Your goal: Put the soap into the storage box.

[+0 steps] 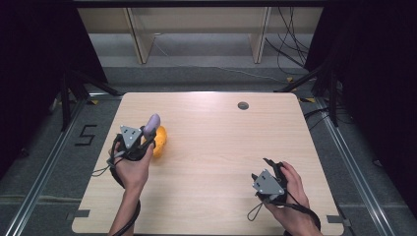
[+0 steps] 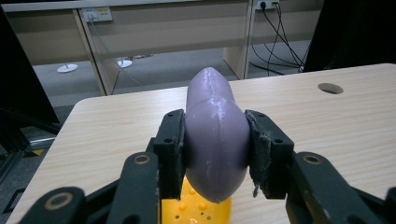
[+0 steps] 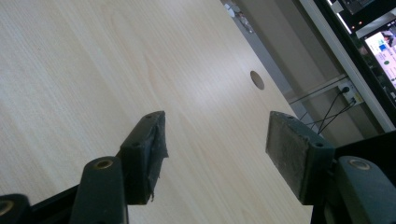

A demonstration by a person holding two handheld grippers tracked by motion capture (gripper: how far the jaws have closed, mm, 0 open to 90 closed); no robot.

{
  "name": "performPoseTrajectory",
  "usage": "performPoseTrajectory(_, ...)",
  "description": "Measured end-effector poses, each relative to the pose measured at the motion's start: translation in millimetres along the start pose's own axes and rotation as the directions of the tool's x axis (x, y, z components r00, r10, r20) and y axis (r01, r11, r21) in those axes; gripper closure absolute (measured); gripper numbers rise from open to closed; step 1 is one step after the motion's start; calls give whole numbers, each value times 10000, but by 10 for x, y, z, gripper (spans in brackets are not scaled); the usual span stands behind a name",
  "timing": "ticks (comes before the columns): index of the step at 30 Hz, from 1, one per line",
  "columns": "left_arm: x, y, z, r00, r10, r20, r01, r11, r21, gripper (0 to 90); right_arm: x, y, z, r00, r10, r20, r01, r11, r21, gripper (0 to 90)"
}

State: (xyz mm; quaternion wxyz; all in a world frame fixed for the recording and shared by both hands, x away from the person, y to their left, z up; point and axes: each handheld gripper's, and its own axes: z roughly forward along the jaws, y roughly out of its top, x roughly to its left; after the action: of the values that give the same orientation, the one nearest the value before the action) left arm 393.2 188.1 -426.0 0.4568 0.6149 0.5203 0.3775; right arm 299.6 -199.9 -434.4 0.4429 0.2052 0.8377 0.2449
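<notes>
1. Left gripper view: the left gripper (image 2: 215, 154) is clamped on a purple eggplant (image 2: 215, 140) — both black pads press its flanks, and it stands nearly upright with its rounded tip pointing away from the camera.
2. The eggplant looks like smooth, glossy plastic, pale lilac, with a moulded seam running along its middle; it is fat at the bottom and narrower toward the tip.
3. Just below it sits a yellow container (image 2: 196, 210) with small holes in its floor; the eggplant's lower end hangs over it, and whether they touch I cannot tell.
4. In the high view the container (image 1: 160, 141) lies at the left of the wooden surface (image 1: 221, 147), touching the left gripper (image 1: 140, 142).
5. The right gripper (image 3: 215, 144) has its jaws apart with nothing between them — it hovers near the surface's right front.
6. Count: one eggplant, one yellow container, two grippers.
</notes>
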Motion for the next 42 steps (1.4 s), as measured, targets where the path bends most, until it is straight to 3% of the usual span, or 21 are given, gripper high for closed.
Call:
performPoseTrajectory(22, 69, -104, 222, 9992, -9, -395, 23, 9994, 353, 593, 3, -2, 3, 10000, 32, 65, -33, 10000, 76, 382)
performPoseTrajectory(36, 91, -265, 400, 9981, -12, -620, 70, 9956, 939, 593, 15, -2, 2, 9997, 189, -138, -188, 9998, 98, 382)
performPoseTrajectory(42, 98, -305, 445, 9980, 83, -625, -17, 9944, 1053, 592, 6, -1, 10, 10000, -1, -94, 1, 10000, 41, 381)
